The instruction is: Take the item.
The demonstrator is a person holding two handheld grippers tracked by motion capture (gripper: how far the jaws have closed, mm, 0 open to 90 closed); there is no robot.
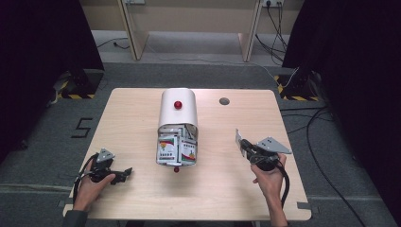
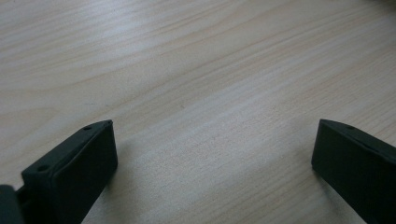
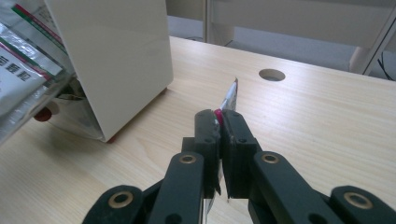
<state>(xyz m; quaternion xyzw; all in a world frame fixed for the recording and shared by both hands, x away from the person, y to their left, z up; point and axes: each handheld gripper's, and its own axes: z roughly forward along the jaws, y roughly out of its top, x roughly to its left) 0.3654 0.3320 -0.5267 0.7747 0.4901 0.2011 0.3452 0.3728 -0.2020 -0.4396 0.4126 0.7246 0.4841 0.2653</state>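
In the high view the right claw [image 1: 242, 142] sits in the right half of the frame, just below mid-height, raised a little over the pale wooden bench [image 1: 142, 109] and held by the person's right hand [image 1: 269, 177], which comes up from the bottom edge. Its jaws are pressed together on a thin sachet [image 1: 239, 137], whose white edge sticks up and to the left past the jaw tips. In the right gripper view the same claw [image 3: 223, 119] rises from the bottom centre, its two black jaws clamped flat against the sachet [image 3: 231, 95], which shows a white face with a red strip and stands nearly on edge above the tips. To the left of it in the high view, at the middle of the bench, stands a white box with a rounded top [image 1: 178, 108] and a red knob [image 1: 178, 104]; its front flap hangs open toward the bottom of the frame, with more printed sachets [image 1: 176, 150] lying in it. The held sachet is well apart from that box. The left claw [image 1: 124, 174] rests low at the lower left of the high view in the person's left hand [image 1: 92, 182]; in the left gripper view its jaws stand wide apart at the bottom corners with bare wood between them, gripping nothing.
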